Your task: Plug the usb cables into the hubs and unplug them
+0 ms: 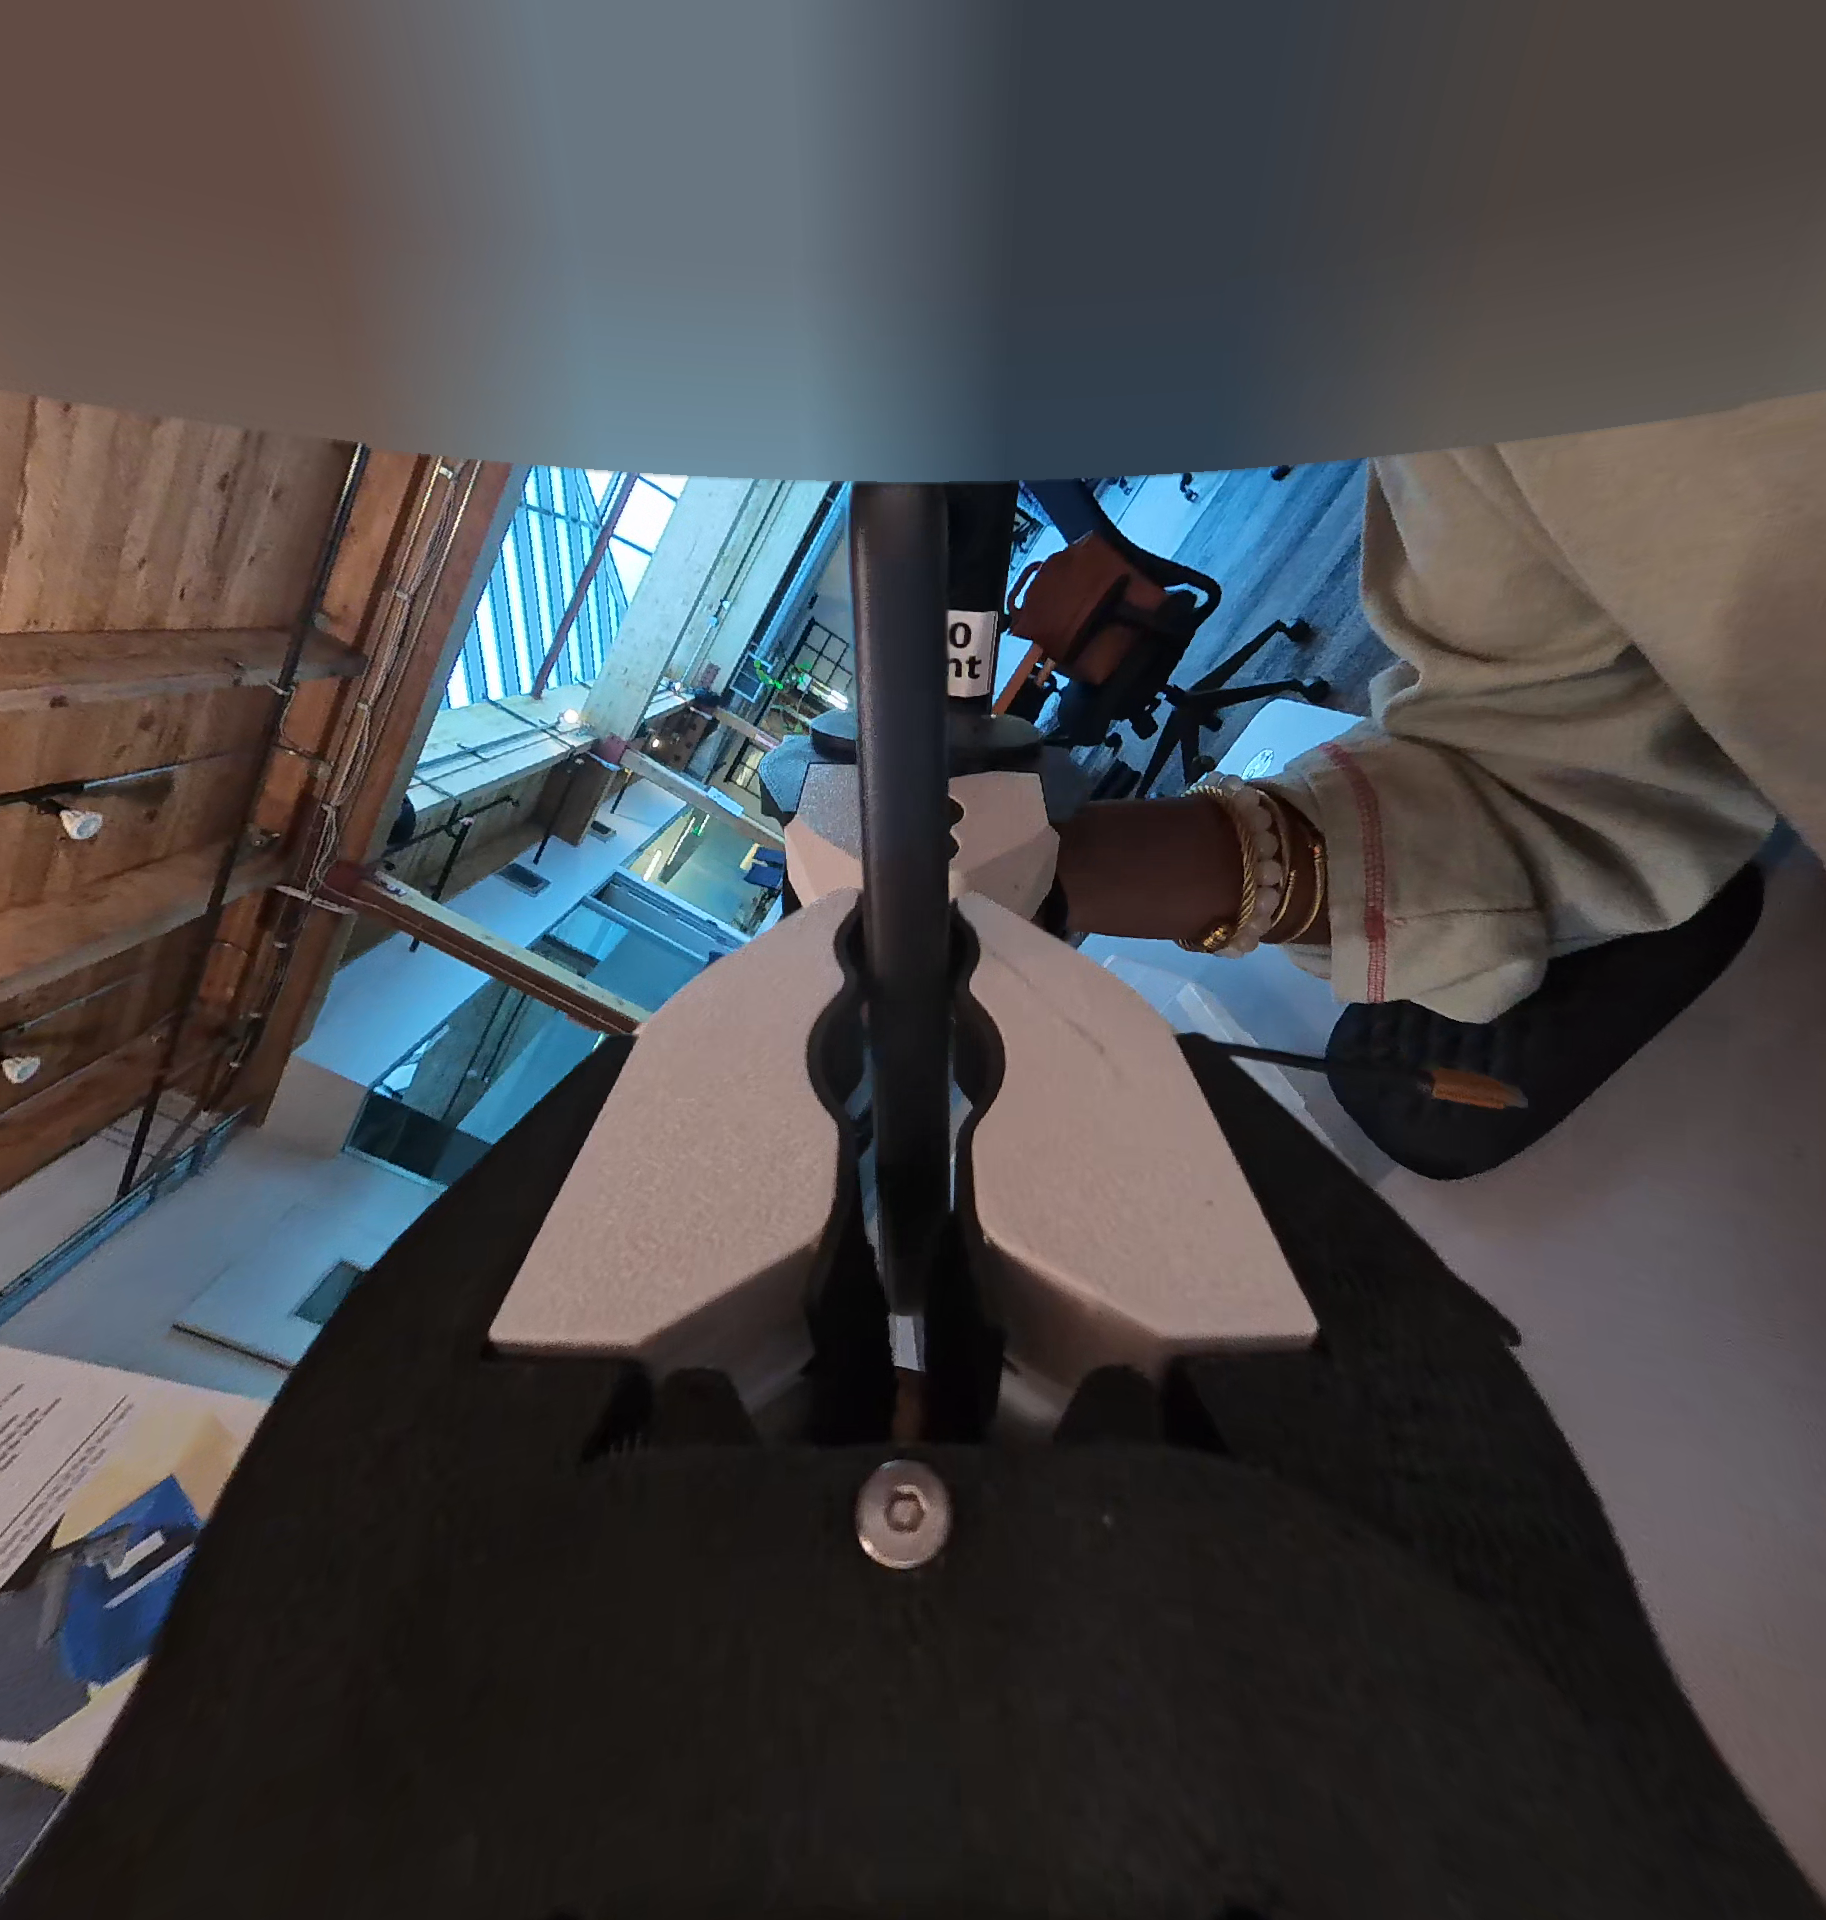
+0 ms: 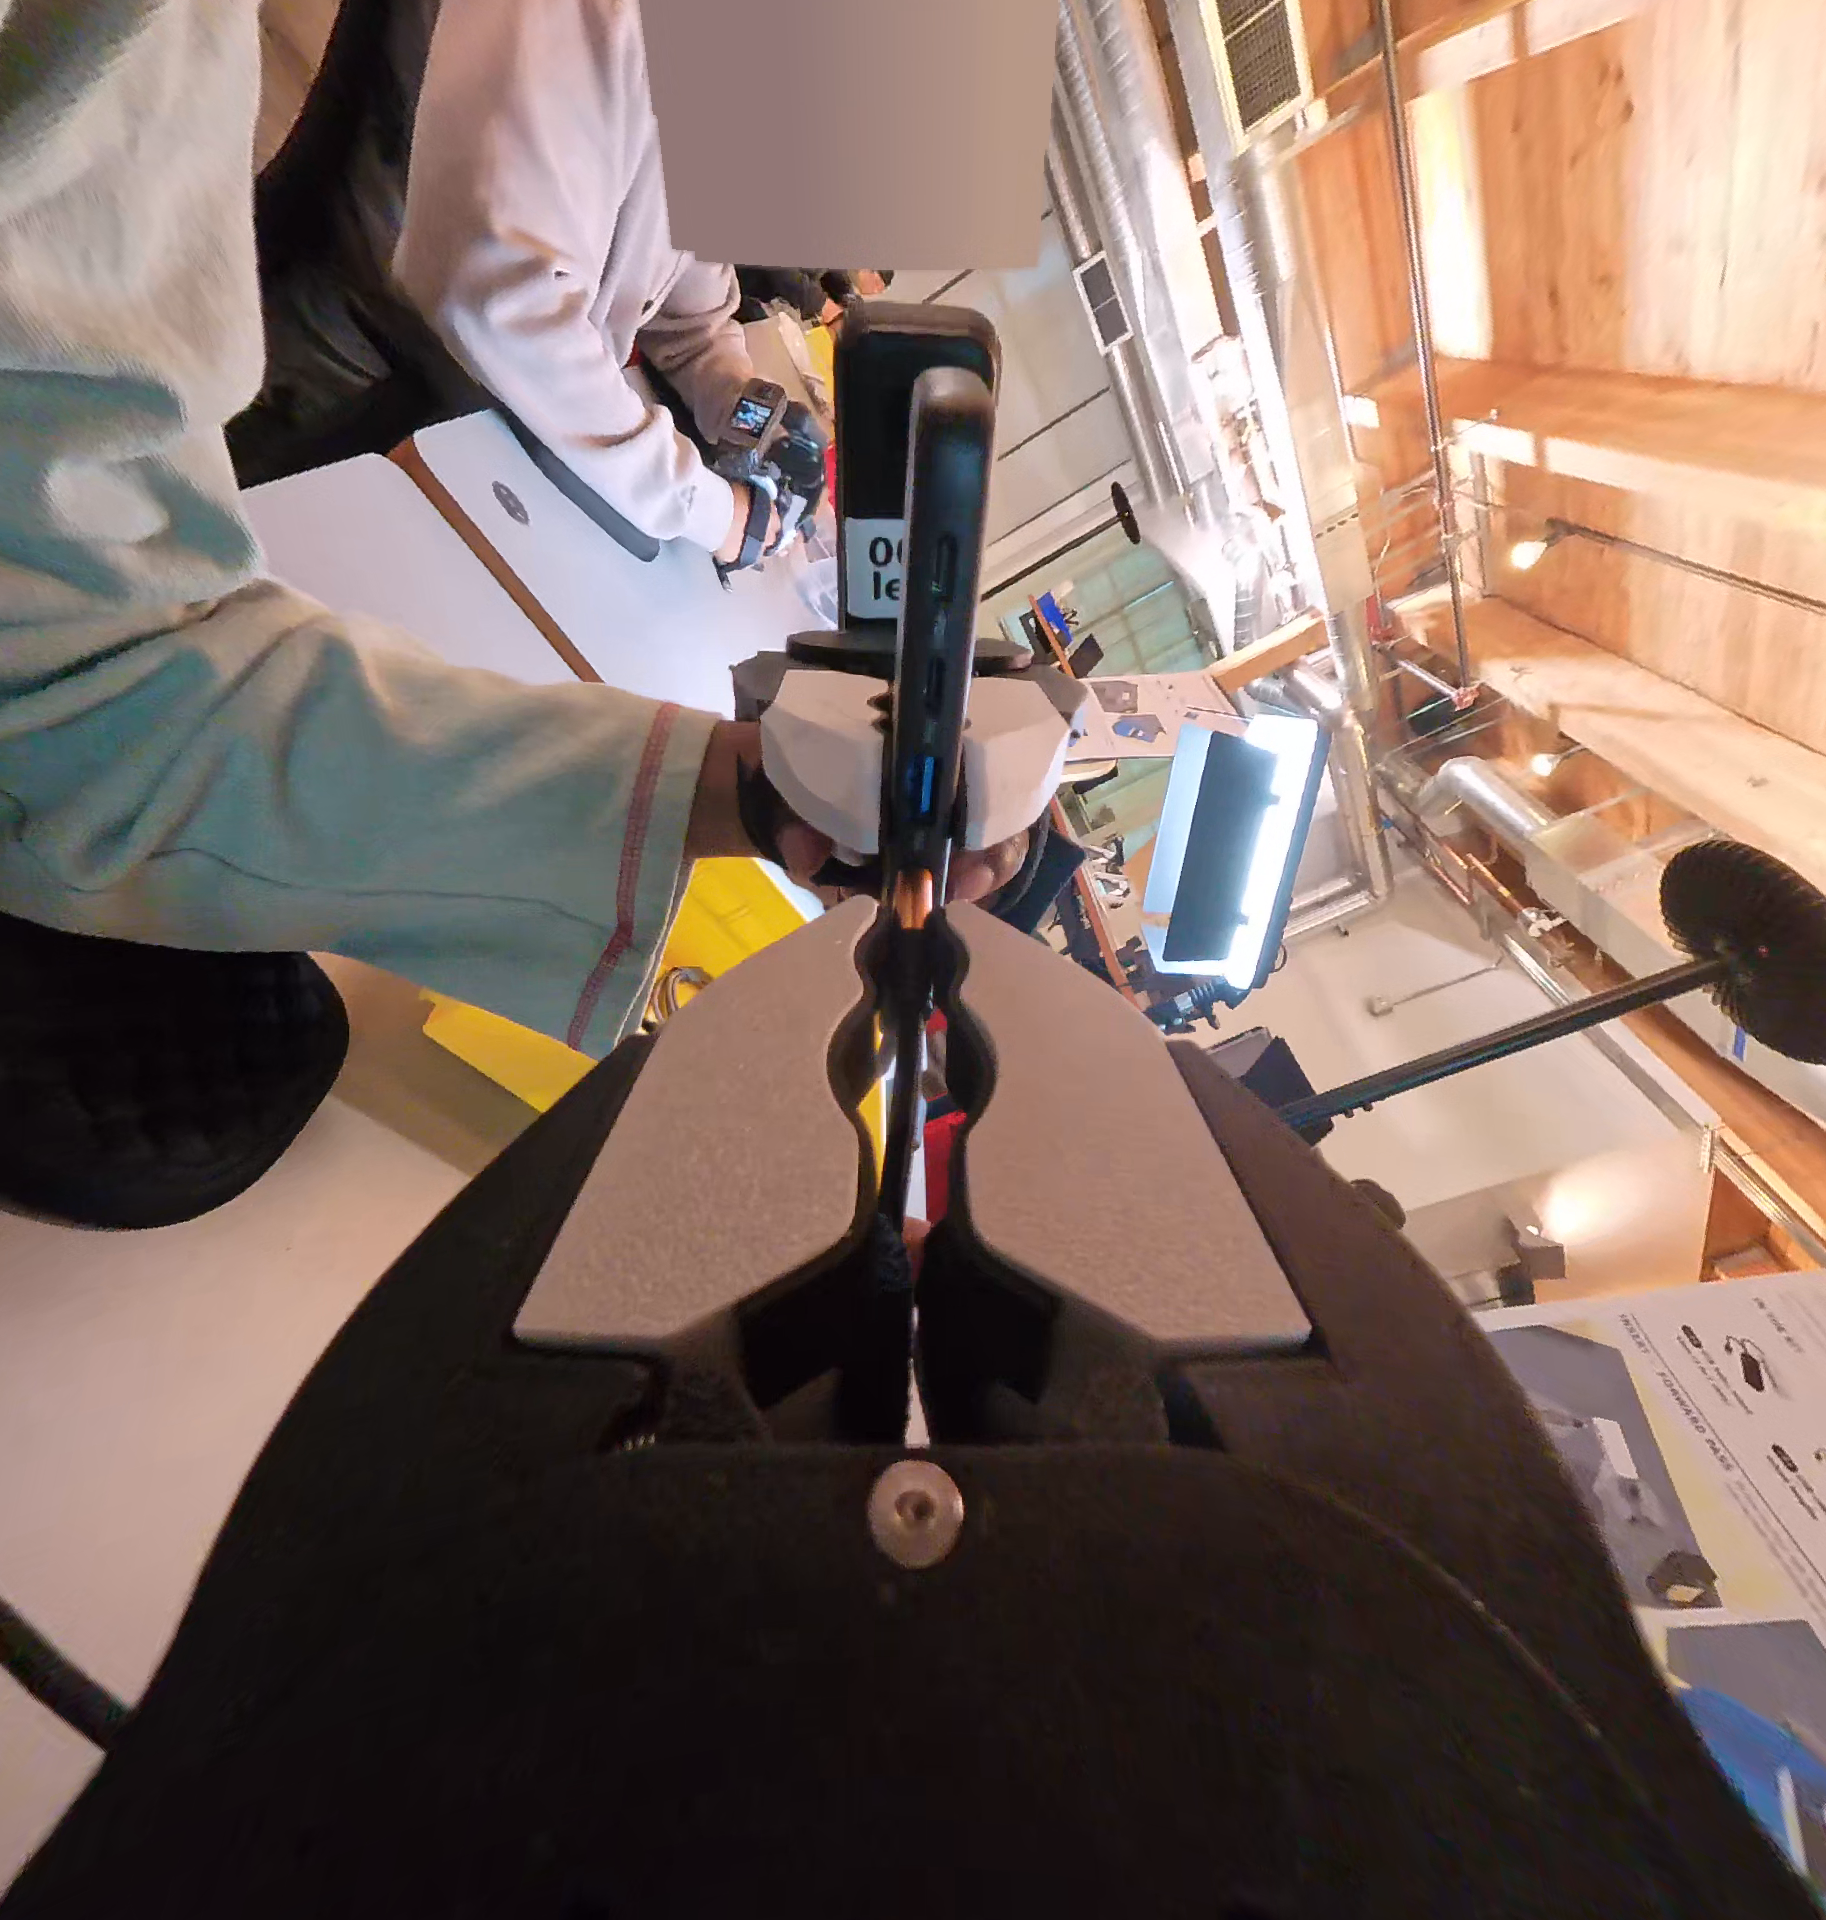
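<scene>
Left gripper [image 1: 904, 997]: its grey fingers are closed onto the flat dark hub [image 1: 898, 831], which runs edge-on between the pads and extends forward past the fingertips. The view is rolled well over, so room beams and windows appear tilted.

Right gripper [image 2: 914, 935]: its fingers are pinched onto a thin black usb cable [image 2: 901, 1122], whose orange-tinted plug end [image 2: 914, 899] sits at the fingertips. The plug end lies just at the hub's [image 2: 935, 582] lower edge, beside a blue port [image 2: 921, 781]; whether it is seated cannot be told.

Beyond, in the right wrist view, the left gripper [image 2: 914, 758] faces the camera, clamped on the hub's middle, carried by a hand [image 2: 784, 821] at the end of a pale sleeve [image 2: 369, 769] reaching in from the left, forearm roughly level.

In the left wrist view the right gripper [image 1: 919, 842] faces back likewise, with a braceleted wrist [image 1: 1252, 868] entering from the right.

Farthest: a printed sheet [image 2: 1740, 1455] on the white table [image 2: 161, 1351].
</scene>
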